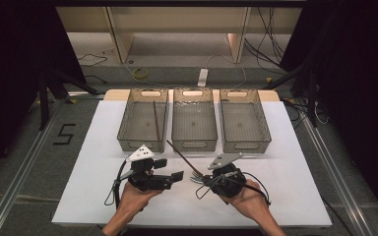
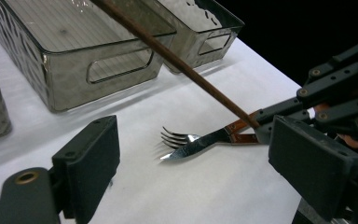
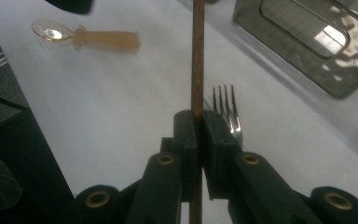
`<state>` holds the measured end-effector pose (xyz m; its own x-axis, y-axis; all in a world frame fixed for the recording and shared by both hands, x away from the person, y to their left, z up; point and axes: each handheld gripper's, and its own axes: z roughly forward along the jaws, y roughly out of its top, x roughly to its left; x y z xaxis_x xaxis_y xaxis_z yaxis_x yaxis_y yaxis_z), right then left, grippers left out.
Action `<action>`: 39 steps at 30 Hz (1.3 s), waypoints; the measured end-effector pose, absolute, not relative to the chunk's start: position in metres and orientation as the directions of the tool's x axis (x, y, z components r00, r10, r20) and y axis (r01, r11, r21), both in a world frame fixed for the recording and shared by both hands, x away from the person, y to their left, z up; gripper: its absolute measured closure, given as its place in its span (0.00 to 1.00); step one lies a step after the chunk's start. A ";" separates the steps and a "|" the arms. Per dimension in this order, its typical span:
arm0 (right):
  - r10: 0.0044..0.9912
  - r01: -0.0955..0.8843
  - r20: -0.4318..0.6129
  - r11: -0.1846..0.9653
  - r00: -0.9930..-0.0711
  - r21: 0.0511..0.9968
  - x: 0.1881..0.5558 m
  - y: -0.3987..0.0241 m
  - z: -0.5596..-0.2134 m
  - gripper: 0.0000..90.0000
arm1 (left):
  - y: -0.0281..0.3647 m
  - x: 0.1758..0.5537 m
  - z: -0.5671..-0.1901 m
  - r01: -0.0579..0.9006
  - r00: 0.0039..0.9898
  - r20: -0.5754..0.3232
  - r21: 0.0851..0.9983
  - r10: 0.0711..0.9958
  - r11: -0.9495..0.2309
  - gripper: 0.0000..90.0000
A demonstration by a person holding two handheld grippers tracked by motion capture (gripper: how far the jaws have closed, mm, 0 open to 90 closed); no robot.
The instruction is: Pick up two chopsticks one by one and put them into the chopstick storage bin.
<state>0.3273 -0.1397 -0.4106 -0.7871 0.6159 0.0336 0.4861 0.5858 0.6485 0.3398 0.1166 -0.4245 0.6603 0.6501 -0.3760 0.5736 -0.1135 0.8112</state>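
My right gripper [image 3: 197,122] is shut on a long brown chopstick [image 3: 197,56]. From its jaws the chopstick [image 1: 179,153] slants up and left toward the bins, clear of the table. A metal fork [image 3: 226,105] lies on the white mat just beside and below these jaws. In the high view the right gripper [image 1: 204,181] sits at the front centre with the fork [image 1: 195,176] at its tip. My left gripper [image 1: 170,168] is a little to its left, open and holding nothing. Its view looks between its jaws at the fork [image 2: 182,144] and the chopstick [image 2: 177,58].
Three clear grey bins stand in a row at the back of the white mat [image 1: 285,167]: left [image 1: 128,132], middle [image 1: 194,137], right [image 1: 263,135]. Another chopstick [image 1: 156,120] lies in the left bin. A spoon with a pale handle [image 3: 86,37] rests on the mat.
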 end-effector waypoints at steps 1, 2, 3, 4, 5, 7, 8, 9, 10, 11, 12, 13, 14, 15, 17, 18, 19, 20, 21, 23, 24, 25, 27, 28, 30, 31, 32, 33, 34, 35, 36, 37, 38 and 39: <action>0.613 0.479 0.027 0.587 -0.789 0.652 0.327 -0.138 -0.411 0.95 | 0.116 0.341 -0.425 0.594 0.646 -0.416 0.800 0.641 -0.080 0.18; 0.610 0.475 0.027 0.587 -0.792 0.656 0.327 -0.136 -0.411 0.95 | 0.115 0.342 -0.425 0.603 0.640 -0.431 0.795 0.637 -0.068 0.18; 0.611 0.477 0.034 0.582 -0.791 0.659 0.326 -0.134 -0.412 0.95 | 0.114 0.342 -0.425 0.606 0.638 -0.435 0.793 0.635 -0.066 0.18; 0.605 0.471 0.032 0.586 -0.796 0.660 0.326 -0.133 -0.412 0.95 | 0.112 0.342 -0.426 0.611 0.637 -0.445 0.790 0.630 -0.060 0.18; 0.600 0.466 0.030 0.588 -0.799 0.661 0.326 -0.130 -0.412 0.95 | 0.111 0.341 -0.426 0.615 0.637 -0.451 0.786 0.625 -0.060 0.18; 0.592 0.457 0.030 0.589 -0.805 0.667 0.325 -0.127 -0.413 0.95 | 0.108 0.341 -0.427 0.628 0.633 -0.477 0.777 0.609 -0.045 0.20; 0.592 0.456 0.029 0.587 -0.805 0.669 0.325 -0.126 -0.413 0.95 | 0.108 0.341 -0.427 0.628 0.633 -0.477 0.777 0.609 -0.045 0.21; 0.590 0.455 0.031 0.586 -0.807 0.671 0.324 -0.124 -0.412 0.95 | 0.107 0.342 -0.428 0.641 0.628 -0.506 0.767 0.592 -0.024 0.23; 0.586 0.448 0.027 0.588 -0.810 0.673 0.324 -0.124 -0.412 0.95 | 0.107 0.342 -0.428 0.644 0.625 -0.514 0.765 0.587 -0.015 0.24; 0.587 0.445 0.027 0.583 -0.809 0.679 0.323 -0.123 -0.412 0.95 | 0.107 0.342 -0.429 0.650 0.618 -0.528 0.760 0.583 -0.001 0.26; 0.586 0.442 0.027 0.580 -0.810 0.684 0.323 -0.122 -0.412 0.95 | 0.107 0.342 -0.429 0.650 0.618 -0.528 0.760 0.583 -0.001 0.28; 0.582 0.440 0.028 0.582 -0.813 0.684 0.322 -0.121 -0.411 0.95 | 0.108 0.343 -0.430 0.663 0.611 -0.548 0.749 0.571 0.009 0.31; 0.583 0.439 0.028 0.579 -0.812 0.687 0.322 -0.121 -0.411 0.95 | 0.108 0.344 -0.431 0.672 0.604 -0.562 0.740 0.564 0.018 0.33; 0.582 0.437 0.028 0.577 -0.812 0.690 0.322 -0.120 -0.410 0.95 | 0.108 0.344 -0.432 0.684 0.596 -0.583 0.729 0.553 0.031 0.36; 0.580 0.440 0.040 0.569 -0.813 0.695 0.322 -0.119 -0.410 0.95 | 0.110 0.345 -0.434 0.698 0.584 -0.604 0.715 0.542 0.044 0.40; 0.580 0.440 0.040 0.569 -0.813 0.695 0.322 -0.119 -0.410 0.95 | 0.110 0.345 -0.434 0.698 0.584 -0.604 0.715 0.542 0.044 0.43; 0.573 0.432 0.034 0.576 -0.819 0.695 0.321 -0.118 -0.410 0.95 | 0.111 0.346 -0.434 0.699 0.583 -0.611 0.713 0.535 0.052 0.46; 0.576 0.434 0.037 0.571 -0.817 0.697 0.321 -0.117 -0.410 0.95 | 0.111 0.346 -0.434 0.701 0.581 -0.613 0.711 0.535 0.054 0.48; 0.576 0.433 0.037 0.568 -0.816 0.700 0.320 -0.116 -0.410 0.95 | 0.111 0.346 -0.434 0.701 0.581 -0.613 0.711 0.535 0.054 0.51; 0.570 0.427 0.035 0.571 -0.821 0.702 0.319 -0.115 -0.410 0.95 | 0.112 0.346 -0.434 0.706 0.585 -0.623 0.706 0.519 0.052 0.55; 0.571 0.427 0.036 0.568 -0.820 0.704 0.319 -0.115 -0.410 0.95 | 0.112 0.346 -0.435 0.707 0.587 -0.625 0.706 0.515 0.051 0.57; 0.570 0.425 0.037 0.566 -0.821 0.706 0.319 -0.115 -0.409 0.95 | 0.112 0.346 -0.435 0.706 0.589 -0.625 0.706 0.511 0.049 0.59; 0.569 0.425 0.041 0.563 -0.821 0.709 0.318 -0.114 -0.409 0.95 | 0.112 0.346 -0.435 0.708 0.592 -0.629 0.704 0.504 0.047 0.62; 0.568 0.424 0.041 0.562 -0.822 0.710 0.318 -0.114 -0.409 0.95 | 0.112 0.346 -0.435 0.709 0.592 -0.631 0.703 0.501 0.048 0.64; 0.566 0.422 0.043 0.560 -0.823 0.713 0.318 -0.114 -0.409 0.95 | 0.112 0.346 -0.435 0.711 0.591 -0.638 0.701 0.494 0.054 0.68; 0.567 0.422 0.044 0.558 -0.823 0.714 0.318 -0.114 -0.409 0.95 | 0.112 0.346 -0.435 0.711 0.592 -0.639 0.701 0.491 0.054 0.70; 0.567 0.422 0.045 0.557 -0.823 0.715 0.318 -0.114 -0.409 0.95 | 0.113 0.347 -0.435 0.711 0.593 -0.640 0.701 0.489 0.056 0.72; 0.567 0.422 0.046 0.554 -0.822 0.718 0.317 -0.113 -0.409 0.95 | 0.113 0.347 -0.435 0.712 0.592 -0.642 0.700 0.487 0.057 0.73; 0.567 0.421 0.046 0.553 -0.822 0.719 0.317 -0.113 -0.409 0.95 | 0.113 0.347 -0.435 0.712 0.593 -0.644 0.699 0.484 0.058 0.75; 0.565 0.418 0.045 0.554 -0.824 0.720 0.317 -0.114 -0.409 0.95 | 0.113 0.347 -0.435 0.713 0.593 -0.644 0.699 0.484 0.056 0.77; 0.564 0.418 0.046 0.552 -0.824 0.721 0.317 -0.114 -0.408 0.95 | 0.113 0.347 -0.435 0.713 0.593 -0.644 0.699 0.484 0.057 0.78; 0.564 0.419 0.049 0.551 -0.825 0.722 0.317 -0.114 -0.408 0.95 | 0.113 0.347 -0.435 0.714 0.592 -0.645 0.698 0.483 0.057 0.79; 0.565 0.420 0.051 0.548 -0.824 0.723 0.317 -0.114 -0.408 0.95 | 0.113 0.347 -0.435 0.714 0.592 -0.645 0.698 0.483 0.057 0.82; 0.565 0.420 0.052 0.545 -0.823 0.725 0.317 -0.114 -0.408 0.95 | 0.114 0.347 -0.435 0.717 0.591 -0.652 0.694 0.475 0.061 0.83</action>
<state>0.3169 -0.1141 -0.4082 -0.8233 0.5652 0.0520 0.4201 0.5453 0.7254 0.3473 0.1143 -0.4351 0.5908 0.4749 -0.6523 0.7171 0.0614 0.6942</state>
